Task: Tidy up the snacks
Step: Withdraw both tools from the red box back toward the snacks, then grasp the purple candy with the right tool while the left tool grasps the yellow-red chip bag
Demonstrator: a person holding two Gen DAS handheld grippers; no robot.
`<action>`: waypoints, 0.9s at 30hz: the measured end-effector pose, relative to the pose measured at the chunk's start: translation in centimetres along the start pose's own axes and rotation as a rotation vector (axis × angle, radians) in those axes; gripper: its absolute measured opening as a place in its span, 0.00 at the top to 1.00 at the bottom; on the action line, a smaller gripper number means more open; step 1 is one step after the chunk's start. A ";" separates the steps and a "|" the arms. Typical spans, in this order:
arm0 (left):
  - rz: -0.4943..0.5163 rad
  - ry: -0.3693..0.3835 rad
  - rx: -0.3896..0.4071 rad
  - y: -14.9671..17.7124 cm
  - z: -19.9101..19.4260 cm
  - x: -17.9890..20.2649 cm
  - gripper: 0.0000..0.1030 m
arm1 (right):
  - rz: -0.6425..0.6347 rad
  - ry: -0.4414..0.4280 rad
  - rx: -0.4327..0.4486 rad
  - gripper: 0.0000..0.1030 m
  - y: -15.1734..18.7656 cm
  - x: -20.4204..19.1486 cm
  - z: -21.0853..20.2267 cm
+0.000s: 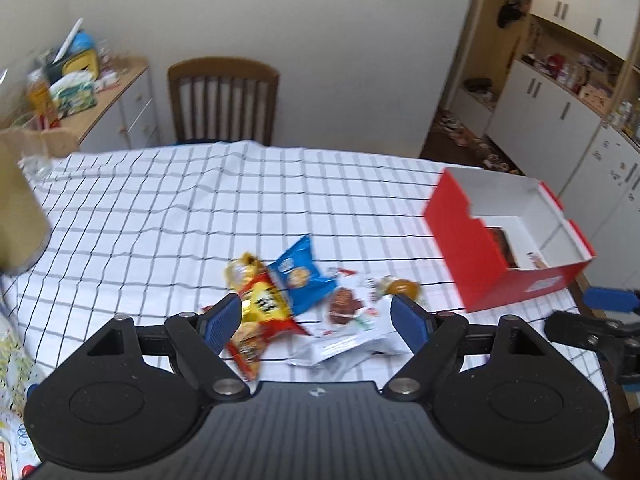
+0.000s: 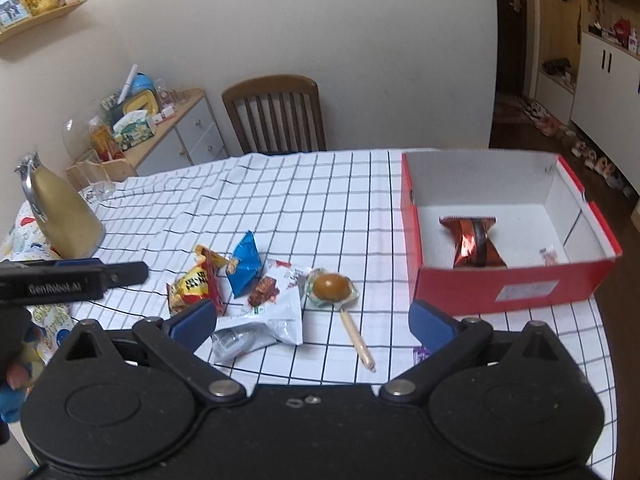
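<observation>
A pile of snacks lies on the checked tablecloth: a red-and-yellow packet (image 1: 262,304) (image 2: 192,286), a blue cookie packet (image 1: 300,274) (image 2: 245,264), a white packet with a brown picture (image 1: 348,320) (image 2: 276,304) and a wrapped lollipop (image 2: 330,287) (image 1: 402,287) on a wooden stick. My left gripper (image 1: 318,320) is open, its fingers straddling the pile just above it. My right gripper (image 2: 312,322) is open too, nearer the table's front edge, holding nothing. The red shoebox (image 2: 508,288) (image 1: 460,240) at the right holds a shiny copper-red packet (image 2: 472,242) and a small wrapped sweet (image 2: 549,255).
A gold thermos jug (image 2: 60,220) stands at the table's left. A wooden chair (image 2: 276,114) is tucked in at the far side. A cluttered sideboard (image 2: 168,120) stands by the wall. A small purple wrapper (image 2: 421,354) lies by my right finger.
</observation>
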State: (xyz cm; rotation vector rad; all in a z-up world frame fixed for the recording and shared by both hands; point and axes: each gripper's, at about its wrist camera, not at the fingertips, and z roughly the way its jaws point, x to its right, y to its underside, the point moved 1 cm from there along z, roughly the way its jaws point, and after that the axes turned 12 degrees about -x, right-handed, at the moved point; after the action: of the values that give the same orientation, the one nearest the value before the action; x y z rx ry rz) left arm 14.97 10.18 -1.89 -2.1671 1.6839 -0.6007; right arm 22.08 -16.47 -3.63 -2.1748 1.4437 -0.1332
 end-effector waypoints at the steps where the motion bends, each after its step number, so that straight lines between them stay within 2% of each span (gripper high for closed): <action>1: -0.012 -0.007 -0.007 0.0 0.4 -0.6 0.21 | 0.007 0.003 -0.006 0.00 0.1 0.1 0.3; 7: -0.066 -0.027 -0.055 -0.5 2.8 -3.5 0.21 | 0.038 0.039 -0.041 0.00 0.6 0.9 1.8; 12: -0.156 -0.010 -0.117 -1.2 5.1 -5.7 0.21 | 0.064 0.070 -0.070 0.01 0.7 2.3 2.9; 14: -0.159 0.017 -0.122 -1.7 5.8 -6.2 0.21 | 0.072 0.082 -0.084 0.01 0.8 2.9 3.4; 17: -0.077 0.030 -0.113 -2.3 6.4 -6.2 0.21 | 0.087 0.100 -0.106 0.01 0.9 4.1 4.0; 22: 0.139 0.007 -0.091 -2.6 7.3 -5.8 0.21 | 0.124 0.120 -0.146 0.01 1.3 6.1 5.3; 27: 0.309 0.048 -0.132 -2.2 9.2 -5.7 0.21 | 0.158 0.137 -0.183 0.02 1.8 7.6 6.5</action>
State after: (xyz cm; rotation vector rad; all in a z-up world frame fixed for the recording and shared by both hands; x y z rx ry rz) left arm 20.37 16.25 -9.38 -1.9303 2.0835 -0.4699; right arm 26.19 -21.34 -11.56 -2.2207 1.7607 -0.0984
